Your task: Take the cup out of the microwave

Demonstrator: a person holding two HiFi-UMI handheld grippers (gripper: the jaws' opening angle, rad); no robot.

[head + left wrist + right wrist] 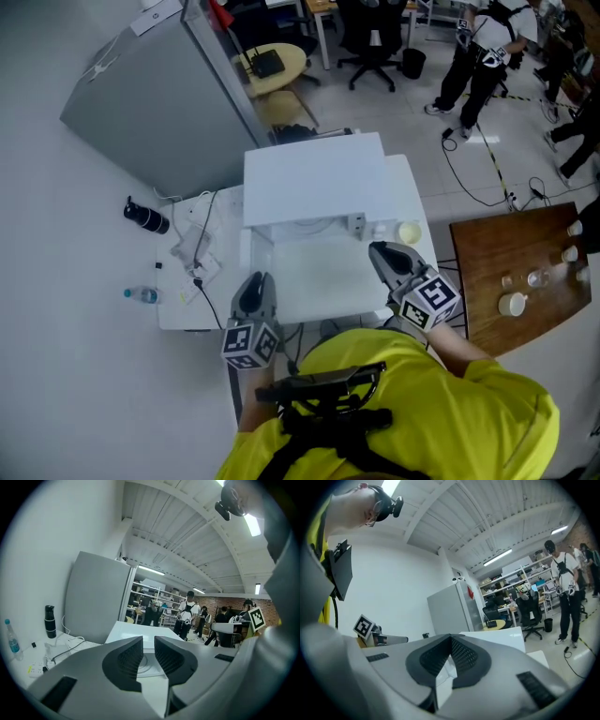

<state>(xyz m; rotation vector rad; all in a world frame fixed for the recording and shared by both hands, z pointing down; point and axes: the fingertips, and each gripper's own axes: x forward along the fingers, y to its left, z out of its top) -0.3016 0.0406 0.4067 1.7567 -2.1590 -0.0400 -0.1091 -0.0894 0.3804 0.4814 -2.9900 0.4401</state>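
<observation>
The white microwave stands on a white table, seen from above. In the left gripper view its round turntable shows through the open front, with no cup on it. A pale cup sits on the table just right of the microwave. My left gripper hovers at the near left of the microwave, its jaws parted by a narrow gap with nothing between them. My right gripper is at the near right, close to the cup, its pads meeting at the tips and holding nothing.
A black flask, a water bottle and white cables lie on the table's left part. A grey cabinet stands behind. A wooden table with cups is at the right. People stand far back.
</observation>
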